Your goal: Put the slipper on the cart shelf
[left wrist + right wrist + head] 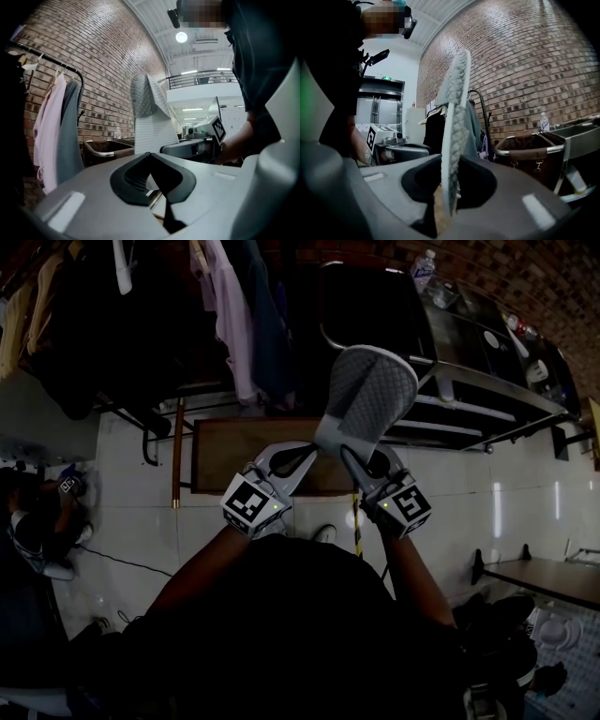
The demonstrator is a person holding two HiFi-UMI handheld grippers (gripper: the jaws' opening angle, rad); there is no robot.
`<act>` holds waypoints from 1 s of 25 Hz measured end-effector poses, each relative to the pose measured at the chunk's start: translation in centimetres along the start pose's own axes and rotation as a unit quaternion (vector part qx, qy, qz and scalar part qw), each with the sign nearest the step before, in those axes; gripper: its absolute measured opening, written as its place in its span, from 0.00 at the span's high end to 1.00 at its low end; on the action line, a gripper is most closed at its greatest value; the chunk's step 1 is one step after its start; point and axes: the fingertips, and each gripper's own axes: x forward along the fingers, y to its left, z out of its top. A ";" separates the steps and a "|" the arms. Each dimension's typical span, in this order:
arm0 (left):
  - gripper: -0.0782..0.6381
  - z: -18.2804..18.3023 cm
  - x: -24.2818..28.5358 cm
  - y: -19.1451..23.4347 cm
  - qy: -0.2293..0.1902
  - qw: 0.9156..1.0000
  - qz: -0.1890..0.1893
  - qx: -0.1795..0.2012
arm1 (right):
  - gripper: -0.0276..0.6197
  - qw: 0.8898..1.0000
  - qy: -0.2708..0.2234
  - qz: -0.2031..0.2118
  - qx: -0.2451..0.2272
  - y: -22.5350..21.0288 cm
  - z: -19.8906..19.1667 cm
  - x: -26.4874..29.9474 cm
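One metal cart (487, 401) with stacked shelves stands at the upper right of the head view, against a brick wall (534, 61). Left of it, a clothes rack (47, 58) carries hanging garments, among them a pink shirt (225, 315). A brown hamper (525, 150) with a metal rim shows in the right gripper view, near the cart.

The grey quilted slipper (370, 399) is up in the air in front of the person, on no shelf. It stands on edge, its pale sole to one side, with its far end reaching up across the cart's near end. The right gripper (361, 457) is clamped on the slipper's lower end, a pad pressing on each side. The left gripper (291, 460), just beside it, has its jaws together with nothing between them. A small water bottle (424, 268) stands on top of the cart.
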 end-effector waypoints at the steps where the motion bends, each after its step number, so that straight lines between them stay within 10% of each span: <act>1: 0.89 0.1 -0.2 0.1 -0.007 1.000 0.004 -0.005 | 0.85 1.000 0.000 0.001 0.001 0.0 -0.2 0.0; 25: 0.89 -2.0 0.3 1.9 -0.007 0.999 -0.045 -0.028 | 0.85 0.989 0.102 -0.005 0.109 -0.1 -5.3 0.9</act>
